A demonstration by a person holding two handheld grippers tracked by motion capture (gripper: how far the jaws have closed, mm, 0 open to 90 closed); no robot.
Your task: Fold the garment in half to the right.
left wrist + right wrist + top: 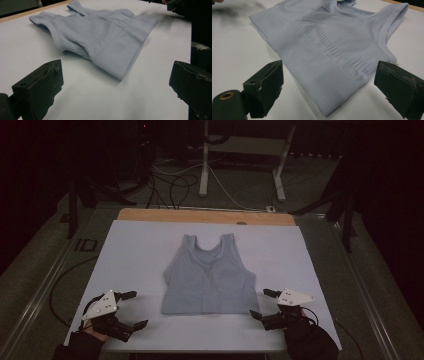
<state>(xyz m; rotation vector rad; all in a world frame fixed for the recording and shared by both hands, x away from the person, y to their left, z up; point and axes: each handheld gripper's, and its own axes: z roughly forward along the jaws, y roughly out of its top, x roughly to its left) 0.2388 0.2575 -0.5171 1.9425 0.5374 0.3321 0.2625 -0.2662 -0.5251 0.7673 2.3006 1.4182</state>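
Pale blue top point(207, 277) laid flat on the white table point(130, 255).
Left gripper point(134, 309) and right gripper point(262, 303) are held wide open beside its bottom corners, nothing gripped.

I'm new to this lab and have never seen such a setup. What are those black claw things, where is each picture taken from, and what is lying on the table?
The black claws are hand-held tools: a person grips one two-jaw gripper in each hand. In the high view, shot from above the person's side, the left gripper and the right gripper rest near the front edge of the white table, both with jaws spread open and holding nothing. Between them lies a light blue sleeveless top, flat, with its straps pointing away from the person. The other two pictures come from cameras riding on the grippers, each looking along its own black jaws toward a bottom corner of the top. Neither gripper touches it.
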